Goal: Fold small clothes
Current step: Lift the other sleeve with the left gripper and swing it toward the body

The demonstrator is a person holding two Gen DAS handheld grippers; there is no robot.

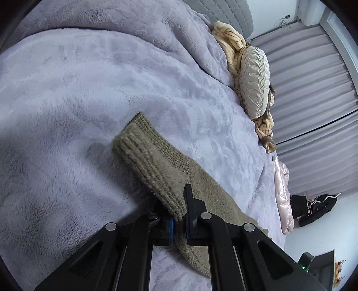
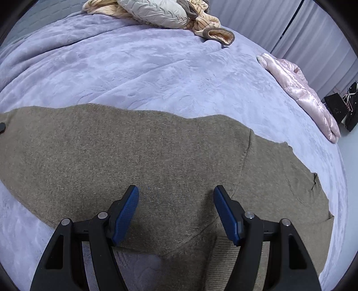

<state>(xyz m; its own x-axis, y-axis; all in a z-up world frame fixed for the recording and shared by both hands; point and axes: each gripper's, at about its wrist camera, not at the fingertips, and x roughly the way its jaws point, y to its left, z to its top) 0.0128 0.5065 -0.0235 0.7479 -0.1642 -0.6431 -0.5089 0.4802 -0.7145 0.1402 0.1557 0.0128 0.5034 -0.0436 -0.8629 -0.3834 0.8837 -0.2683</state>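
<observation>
Left gripper (image 1: pixel 179 215) clenched on sweater (image 1: pixel 154 165) hem; in right view only, right gripper (image 2: pixel 176 192) spread wide above sweater body (image 2: pixel 134 152).

olive knit sweater (image 2: pixel 143 156) spread flat, seemingly.

Sweater (image 2: pixel 143 156): spread flat on the bed (image 2: pixel 134 73), nearest the cameras.
Pillow (image 2: pixel 154 11): far end, on a crumpled garment (image 2: pixel 214 33).
Jacket (image 2: pixel 302 89): apparently at the bed's right edge.
</observation>
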